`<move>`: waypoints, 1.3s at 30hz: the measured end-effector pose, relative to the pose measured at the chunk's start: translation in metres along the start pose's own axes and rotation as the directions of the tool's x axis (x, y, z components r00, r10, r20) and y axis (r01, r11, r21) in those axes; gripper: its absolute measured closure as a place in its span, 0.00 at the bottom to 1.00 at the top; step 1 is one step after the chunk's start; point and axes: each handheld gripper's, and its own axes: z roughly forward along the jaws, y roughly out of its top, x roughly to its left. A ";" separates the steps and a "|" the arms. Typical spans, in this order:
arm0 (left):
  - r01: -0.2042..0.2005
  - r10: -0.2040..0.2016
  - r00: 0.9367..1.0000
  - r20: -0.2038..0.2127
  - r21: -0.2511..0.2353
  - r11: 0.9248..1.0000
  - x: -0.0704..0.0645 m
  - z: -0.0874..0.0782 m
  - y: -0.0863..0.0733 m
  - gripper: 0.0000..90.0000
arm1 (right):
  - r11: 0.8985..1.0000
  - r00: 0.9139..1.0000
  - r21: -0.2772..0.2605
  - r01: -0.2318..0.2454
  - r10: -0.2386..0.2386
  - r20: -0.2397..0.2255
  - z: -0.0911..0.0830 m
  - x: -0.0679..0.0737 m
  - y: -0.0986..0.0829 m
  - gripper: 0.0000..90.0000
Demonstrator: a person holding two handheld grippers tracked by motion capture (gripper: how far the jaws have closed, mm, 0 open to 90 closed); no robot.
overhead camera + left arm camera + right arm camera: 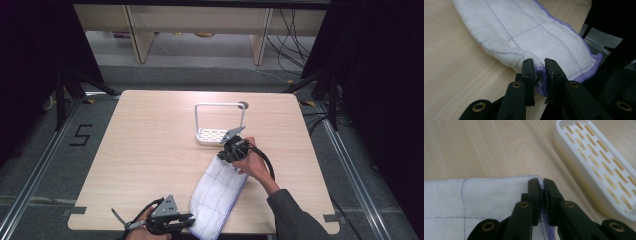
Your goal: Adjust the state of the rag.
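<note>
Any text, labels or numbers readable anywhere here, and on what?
"5": black mark on the floor left of the table.
Nothing readable on the cloth, the rack or either gripper.
</note>
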 end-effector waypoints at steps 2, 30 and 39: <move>0.009 -0.009 1.000 0.015 -0.006 1.000 -0.002 0.002 0.000 0.85 | 1.000 1.000 0.004 0.012 -0.012 0.001 0.008 0.001 0.007 0.94; 0.117 -0.123 0.981 -0.151 -0.049 0.992 0.128 0.065 0.101 0.37 | 0.948 0.944 -0.121 -0.293 0.307 0.124 -0.056 0.001 -0.066 0.53; 0.124 -0.122 0.977 -0.175 -0.001 0.992 0.138 0.095 0.118 0.40 | 0.945 0.937 -0.127 -0.301 0.318 0.143 -0.052 0.000 -0.067 0.52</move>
